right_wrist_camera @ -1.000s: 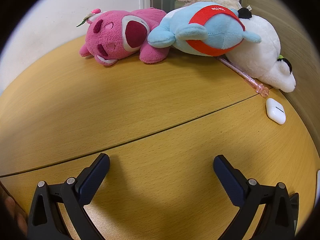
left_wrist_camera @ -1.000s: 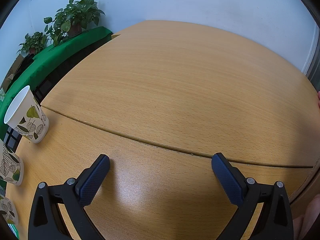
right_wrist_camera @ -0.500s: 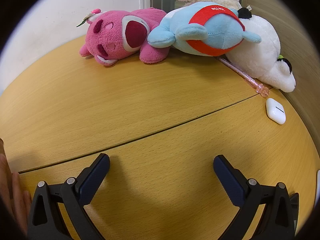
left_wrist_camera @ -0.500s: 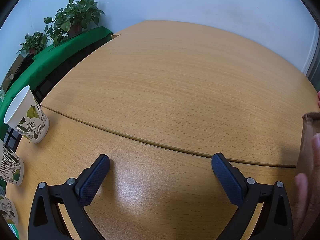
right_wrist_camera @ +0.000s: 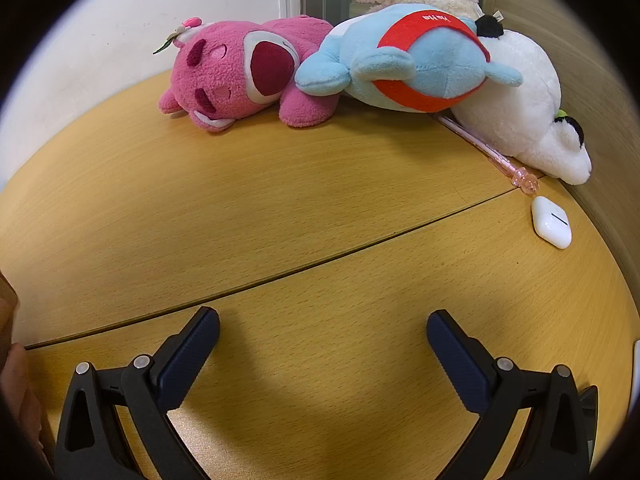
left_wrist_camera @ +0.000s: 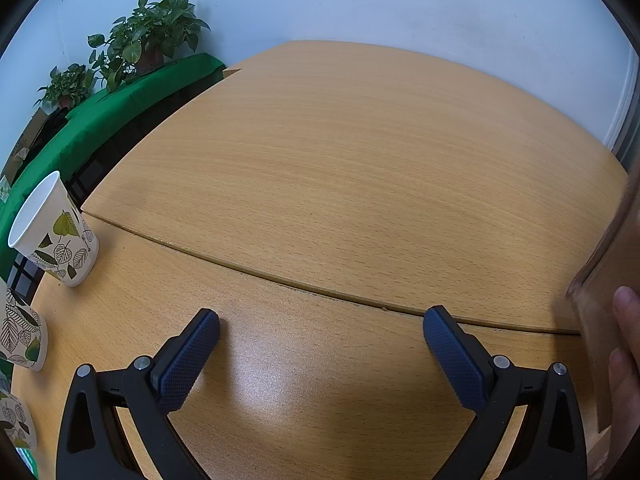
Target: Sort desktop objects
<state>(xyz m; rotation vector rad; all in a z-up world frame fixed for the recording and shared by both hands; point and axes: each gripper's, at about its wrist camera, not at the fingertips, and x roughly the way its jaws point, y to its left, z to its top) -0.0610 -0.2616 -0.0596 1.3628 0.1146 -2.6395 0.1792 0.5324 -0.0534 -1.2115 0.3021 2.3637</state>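
Observation:
My left gripper (left_wrist_camera: 320, 320) stands open low over the wooden table (left_wrist_camera: 360, 168), nothing between its fingers. Paper cups with a leaf print stand at the left edge: one upright cup (left_wrist_camera: 52, 232), another cup (left_wrist_camera: 20, 336) nearer. A hand (left_wrist_camera: 626, 344) brings a brown cardboard box (left_wrist_camera: 604, 280) in at the right edge. My right gripper (right_wrist_camera: 322, 320) is open too, empty. Beyond it lie a pink plush bear (right_wrist_camera: 244, 72), a blue plush (right_wrist_camera: 408, 60) with a red band, a white plush (right_wrist_camera: 524, 108), a pink pen (right_wrist_camera: 496, 156) and a white earbud case (right_wrist_camera: 551, 227).
Potted plants (left_wrist_camera: 148, 40) stand on a green-covered shelf (left_wrist_camera: 100, 120) beyond the table's left side. A white wall runs behind the table. A seam (left_wrist_camera: 320, 288) crosses the tabletop. A hand (right_wrist_camera: 16, 392) shows at the left edge of the right wrist view.
A hand holding a cardboard box has come in from the right of the left wrist view and moved further in. Both grippers have stayed still and open.

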